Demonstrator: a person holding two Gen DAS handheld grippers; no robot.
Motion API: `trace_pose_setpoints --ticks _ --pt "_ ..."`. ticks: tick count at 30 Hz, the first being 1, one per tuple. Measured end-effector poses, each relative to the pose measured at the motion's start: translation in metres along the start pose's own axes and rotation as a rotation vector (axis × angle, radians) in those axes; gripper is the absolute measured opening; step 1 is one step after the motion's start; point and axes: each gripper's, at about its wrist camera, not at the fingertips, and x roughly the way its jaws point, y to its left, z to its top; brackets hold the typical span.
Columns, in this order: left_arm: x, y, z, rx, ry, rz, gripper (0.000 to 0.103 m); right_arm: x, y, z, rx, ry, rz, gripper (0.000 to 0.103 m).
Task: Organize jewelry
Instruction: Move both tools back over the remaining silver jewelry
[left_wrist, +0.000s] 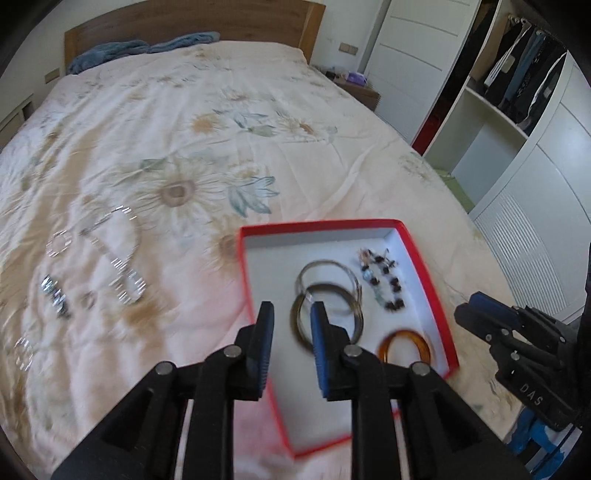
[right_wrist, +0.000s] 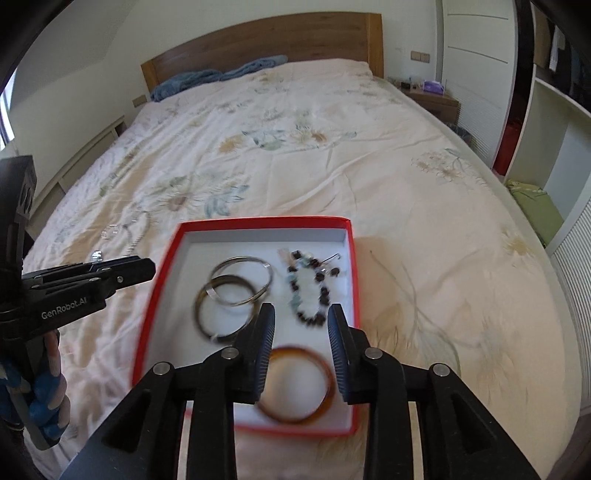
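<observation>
1. Left wrist view: the left hand-held gripper (left_wrist: 291, 314) hangs empty over the near-left corner of the red box (left_wrist: 424, 266), fingers a narrow gap apart.
2. The right hand-held gripper (right_wrist: 301, 321) hovers over the box's near half, fingers parted somewhat wider, nothing between them, the amber bangle (right_wrist: 295, 384) just below.
3. Inside the box: metal bangles (right_wrist: 229, 291) at the left, a beaded bracelet (right_wrist: 310, 291) at the right.
4. Loose pieces lie left of the box on the bed (left_wrist: 184, 129): a silver chain (left_wrist: 122, 258), a small ring (left_wrist: 59, 243), a dark beaded piece (left_wrist: 55, 299).
5. My call: the left hand-held gripper goes for those; open wider, come down low, and pinch the chain at a bunched spot so it doesn't slip.
6. Only the left wrist view shows those loose pieces clearly; the right wrist view shows the box's whole floor.
</observation>
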Motion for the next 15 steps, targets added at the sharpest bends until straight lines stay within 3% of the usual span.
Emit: trace_pose_setpoints --ticks 7,15 --pt "-0.076 0.016 -0.053 0.002 -0.071 0.028 0.019 -0.061 0.038 -0.035 -0.009 -0.035 0.034 0.034" --pt "-0.15 0.049 -0.106 -0.026 -0.1 0.091 0.019 -0.131 0.091 -0.073 -0.065 -0.091 0.107 0.034"
